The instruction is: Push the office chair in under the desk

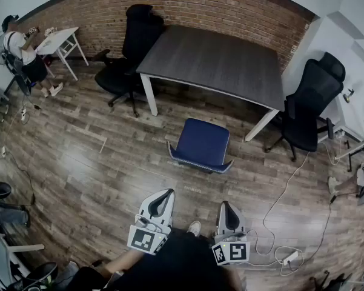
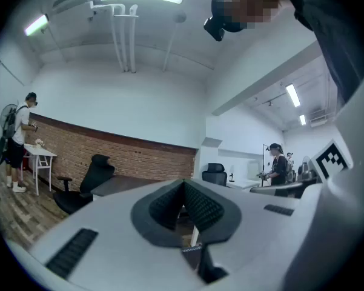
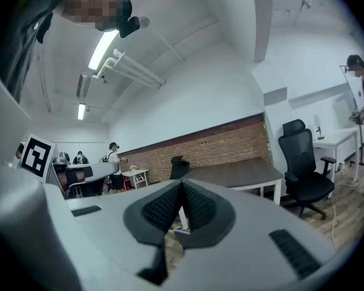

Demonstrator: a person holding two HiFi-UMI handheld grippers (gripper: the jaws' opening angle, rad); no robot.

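Both claws are closed with nothing between them: the left claw [image 1: 163,194] and right claw [image 1: 225,206] sit low by your body, jaws pressed together in each gripper view [image 2: 183,190] [image 3: 182,190]. That probably suits a push, so keep them shut and use them as blunt ends.

The blue chair [image 1: 201,143] stands on the floor ahead of both claws, clear of them, between you and the desk [image 1: 212,59]. It is just short of the desk's near edge, roughly between the two white legs.

Bring both claws to the chair's near edge, one to each side of its middle, and push evenly so it rolls straight and does not swing. Aim between the legs, and mind the cable [image 1: 278,193] on your right.
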